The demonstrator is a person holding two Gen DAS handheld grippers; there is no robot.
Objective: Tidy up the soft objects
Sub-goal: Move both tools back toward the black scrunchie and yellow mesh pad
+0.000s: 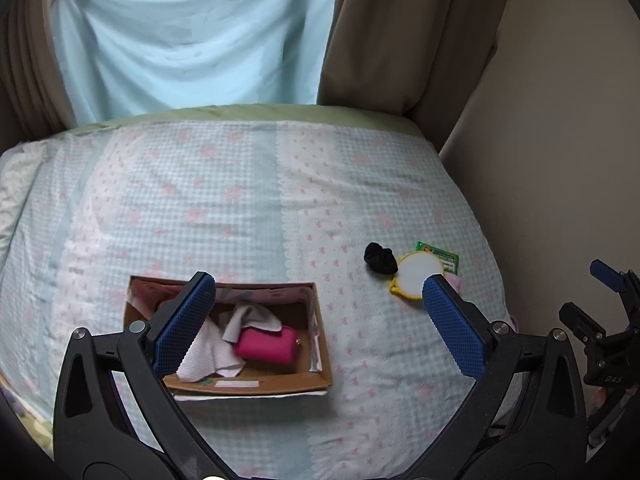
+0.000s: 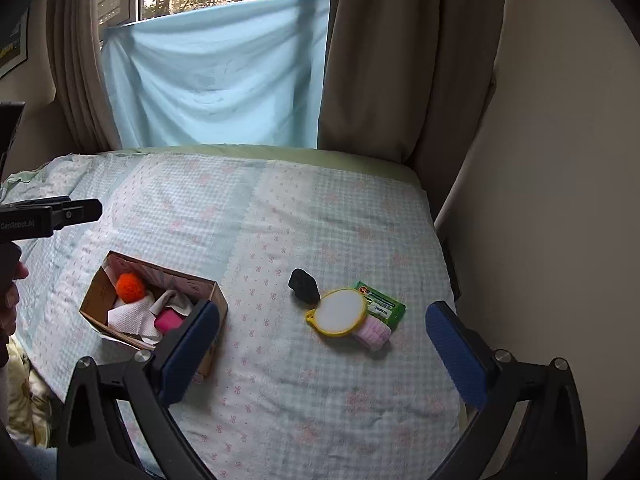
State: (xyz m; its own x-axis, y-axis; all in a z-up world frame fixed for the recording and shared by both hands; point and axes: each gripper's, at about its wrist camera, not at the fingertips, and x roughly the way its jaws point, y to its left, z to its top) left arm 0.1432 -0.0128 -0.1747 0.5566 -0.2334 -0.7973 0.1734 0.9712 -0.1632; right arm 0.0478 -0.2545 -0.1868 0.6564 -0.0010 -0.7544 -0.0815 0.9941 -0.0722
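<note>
While both tools hang above the checked bedspread (image 2: 304, 224), the left gripper (image 1: 316, 320) and right gripper (image 2: 322, 346) stand with jaws spread wide, holding nothing. Beneath the left gripper's left finger sits the cardboard box (image 1: 320, 364) containing a pink pouch (image 1: 266, 346), white cloths (image 1: 200, 352) and an orange pompom (image 2: 130, 287). Ahead of the right gripper lie a black sock (image 2: 304, 286), yellow-rimmed mirror (image 2: 340, 312), green packet (image 2: 384, 306) and pink sock (image 2: 374, 334), clustered and touching.

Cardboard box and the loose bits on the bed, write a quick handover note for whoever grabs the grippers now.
Left gripper open, empty, above the cardboard box.
Right gripper open, empty, over the bed.
Done: pink pouch, white cloths and orange pompom in the box.
Left: black fabric piece, pink-white roll, yellow-rimmed round item and green packet clustered to the box's right.
</note>
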